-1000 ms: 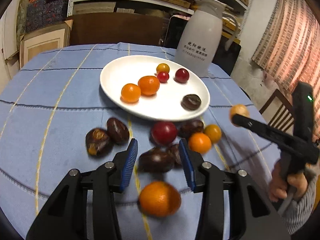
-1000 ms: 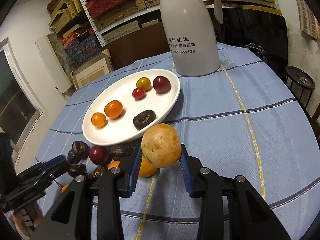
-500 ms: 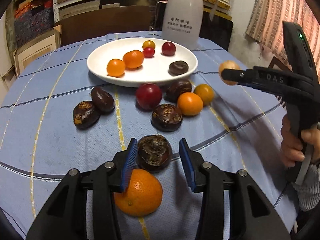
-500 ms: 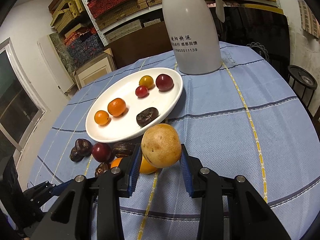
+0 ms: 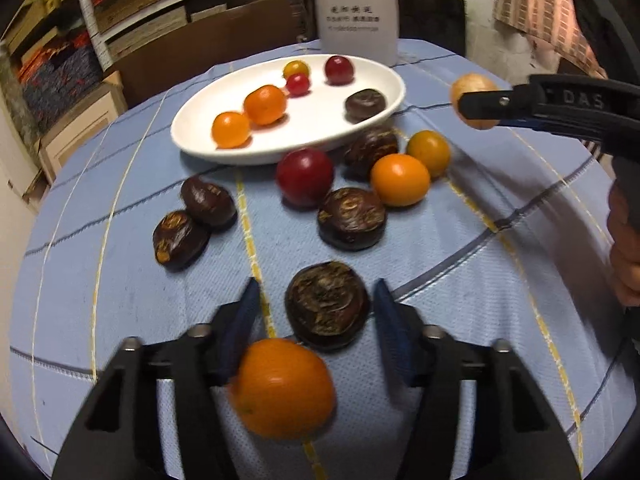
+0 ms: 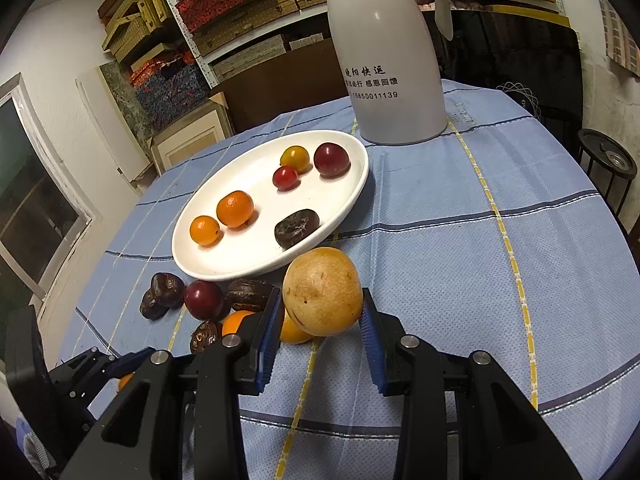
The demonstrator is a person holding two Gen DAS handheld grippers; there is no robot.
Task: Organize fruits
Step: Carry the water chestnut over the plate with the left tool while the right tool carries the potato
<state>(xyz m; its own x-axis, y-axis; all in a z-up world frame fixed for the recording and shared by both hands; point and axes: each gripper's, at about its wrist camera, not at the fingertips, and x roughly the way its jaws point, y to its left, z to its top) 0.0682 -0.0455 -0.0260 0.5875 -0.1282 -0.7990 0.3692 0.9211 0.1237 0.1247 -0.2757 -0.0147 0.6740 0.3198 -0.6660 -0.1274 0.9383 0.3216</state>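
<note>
While my left gripper (image 5: pixel 316 300) points steeply down at the blue cloth (image 5: pixel 460 264), its jaws are opening, and a dark wrinkled fruit (image 5: pixel 327 305) lies between the pads without touching them; an orange (image 5: pixel 282 388) sits just below it, near the left finger. My right gripper (image 6: pixel 320 320) hangs tilted down above the cloth and is closed on a tan round fruit (image 6: pixel 323 291), beside the white plate (image 6: pixel 240 256) that carries six fruits. My right hand (image 5: pixel 624 248) grips its handle.
</note>
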